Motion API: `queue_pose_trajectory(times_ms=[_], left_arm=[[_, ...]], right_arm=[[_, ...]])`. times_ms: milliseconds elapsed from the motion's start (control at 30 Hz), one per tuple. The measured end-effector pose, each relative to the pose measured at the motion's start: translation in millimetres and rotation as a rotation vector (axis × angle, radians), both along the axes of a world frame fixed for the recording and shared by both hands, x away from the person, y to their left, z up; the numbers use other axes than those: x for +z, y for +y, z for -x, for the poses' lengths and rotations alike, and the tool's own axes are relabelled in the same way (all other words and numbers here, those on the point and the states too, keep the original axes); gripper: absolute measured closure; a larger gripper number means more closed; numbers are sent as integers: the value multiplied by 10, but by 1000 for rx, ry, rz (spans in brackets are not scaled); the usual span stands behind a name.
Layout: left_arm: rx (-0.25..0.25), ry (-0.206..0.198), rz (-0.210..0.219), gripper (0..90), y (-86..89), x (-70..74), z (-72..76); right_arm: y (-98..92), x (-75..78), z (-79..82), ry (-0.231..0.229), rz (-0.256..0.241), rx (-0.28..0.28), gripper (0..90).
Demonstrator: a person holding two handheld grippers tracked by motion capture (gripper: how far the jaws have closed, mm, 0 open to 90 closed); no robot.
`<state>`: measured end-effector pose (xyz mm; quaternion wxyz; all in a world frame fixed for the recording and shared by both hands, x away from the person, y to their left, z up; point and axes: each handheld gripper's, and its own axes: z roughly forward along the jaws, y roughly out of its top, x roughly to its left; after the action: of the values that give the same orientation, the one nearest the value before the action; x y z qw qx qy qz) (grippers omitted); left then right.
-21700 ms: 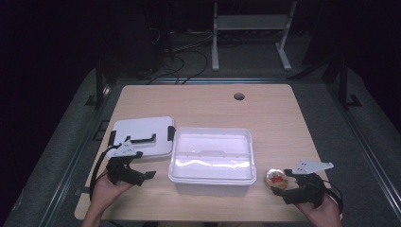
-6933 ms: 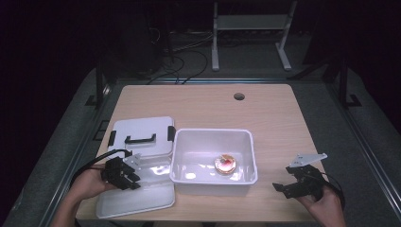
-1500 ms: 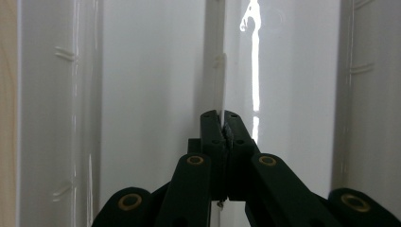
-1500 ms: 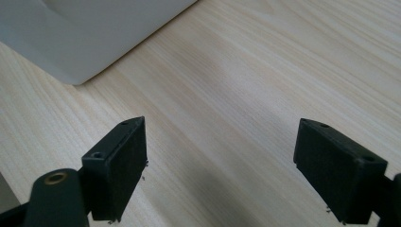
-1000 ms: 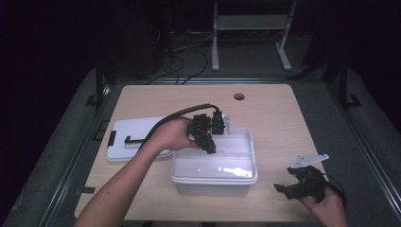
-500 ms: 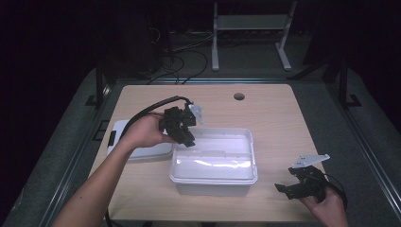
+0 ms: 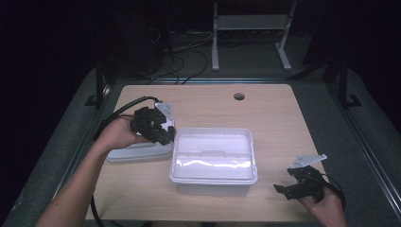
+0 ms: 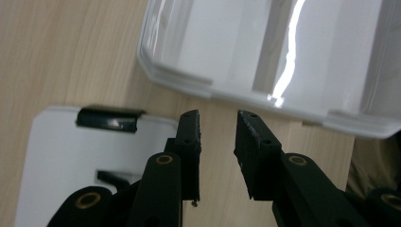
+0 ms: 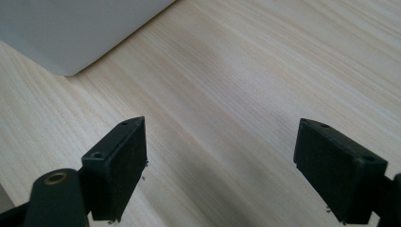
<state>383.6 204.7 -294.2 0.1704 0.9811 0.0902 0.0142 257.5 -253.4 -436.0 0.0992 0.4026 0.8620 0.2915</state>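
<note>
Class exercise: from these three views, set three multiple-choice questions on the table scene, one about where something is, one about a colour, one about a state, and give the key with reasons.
1. Where does the left gripper hang?
A. Over the gap between the flat white lid with black handle and the clear plastic box
B. Beside the table's round hole
C. Off the table

2. What colour is the tabletop?
A. Grey
B. Light wood
C. White

3. How do the right gripper's jaws stand?
A. Shut on a ball
B. Shut empty
C. Wide open, empty

Key: 1 A, the left gripper view shows both edges beside its jaws; 2 B, pale grain shows; 3 C, bare wood lies between them.
</note>
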Motion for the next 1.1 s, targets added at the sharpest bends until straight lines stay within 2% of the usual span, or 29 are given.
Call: queue_pose_trajectory(times_ms=[33,100,233,300,367,500,800,833,967,1067,1100], left_arm=[[16,8,2,702,103,-35,-17],[20,6,1,692,153,-53,-23],[56,4,-12,668,368,-150,-63],[63,6,-7,653,414,-171,-71],[85,19,9,649,545,-246,-94],[100,13,32,635,677,-327,-117],[150,23,40,617,945,-529,-184],[155,26,53,617,979,-557,-191],[172,3,50,616,1128,-700,-233],[173,-13,40,612,1183,-756,-268],[175,-12,49,611,1200,-768,-285]], right_arm=[[-7,-1,1,4,-2,-6,176],[-9,3,2,1,-2,-5,176],[-8,2,0,2,0,-5,176],[-11,4,2,2,-2,-8,176],[-15,8,2,0,-1,-7,176],[-10,10,-6,-2,6,-3,176],[-2,9,-9,0,9,0,176],[-2,9,-9,0,9,0,176],[4,1,-18,4,11,3,176],[7,-1,-19,5,17,6,175],[8,-4,-19,7,17,6,175]])
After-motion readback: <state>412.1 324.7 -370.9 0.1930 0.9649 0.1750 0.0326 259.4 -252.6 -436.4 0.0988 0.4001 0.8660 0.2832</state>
